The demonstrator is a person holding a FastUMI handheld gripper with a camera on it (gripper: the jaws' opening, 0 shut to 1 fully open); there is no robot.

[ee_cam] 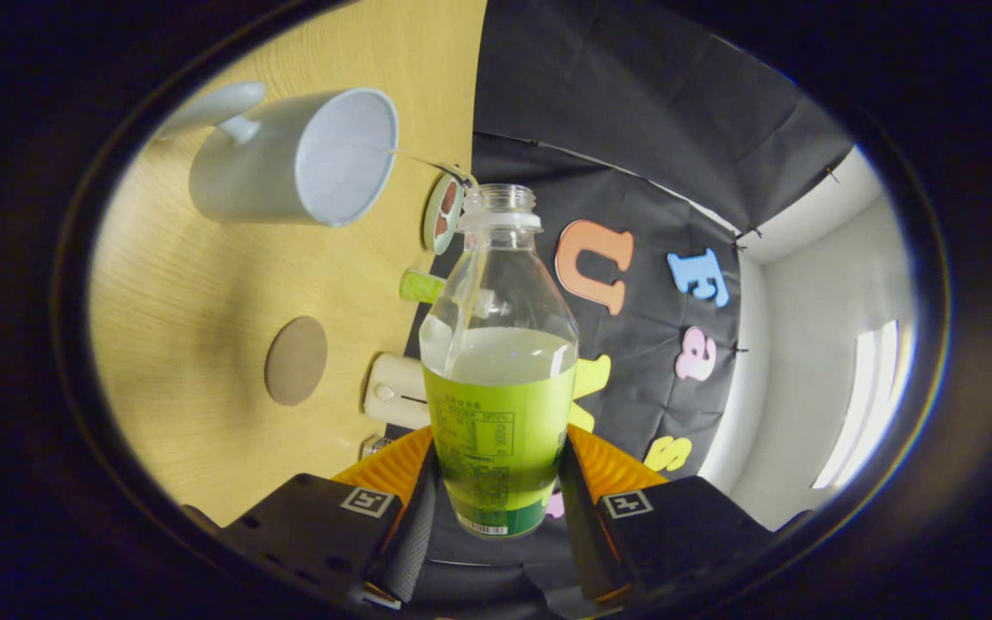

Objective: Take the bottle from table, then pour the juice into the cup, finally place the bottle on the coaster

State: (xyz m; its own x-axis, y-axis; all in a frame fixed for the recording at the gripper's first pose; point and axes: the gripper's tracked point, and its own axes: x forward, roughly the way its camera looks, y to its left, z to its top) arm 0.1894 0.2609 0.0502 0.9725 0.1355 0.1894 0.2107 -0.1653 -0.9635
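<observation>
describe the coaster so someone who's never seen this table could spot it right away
On the wooden table, look between the white cup and the tool shut on the bottle. The coaster is the flat brown disc lying alone, near a cream box; nothing else there is round, flat and brown.

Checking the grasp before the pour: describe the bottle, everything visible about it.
The bottle is clear plastic with a green printed label around its lower body and no cap on its threaded neck. Pale juice fills it to just above the label; the shoulder and neck hold none. It is held between the gripper fingers, both pressing on the labelled part, its open mouth pointing away from the fingers, near the rim of the white cup.
</observation>
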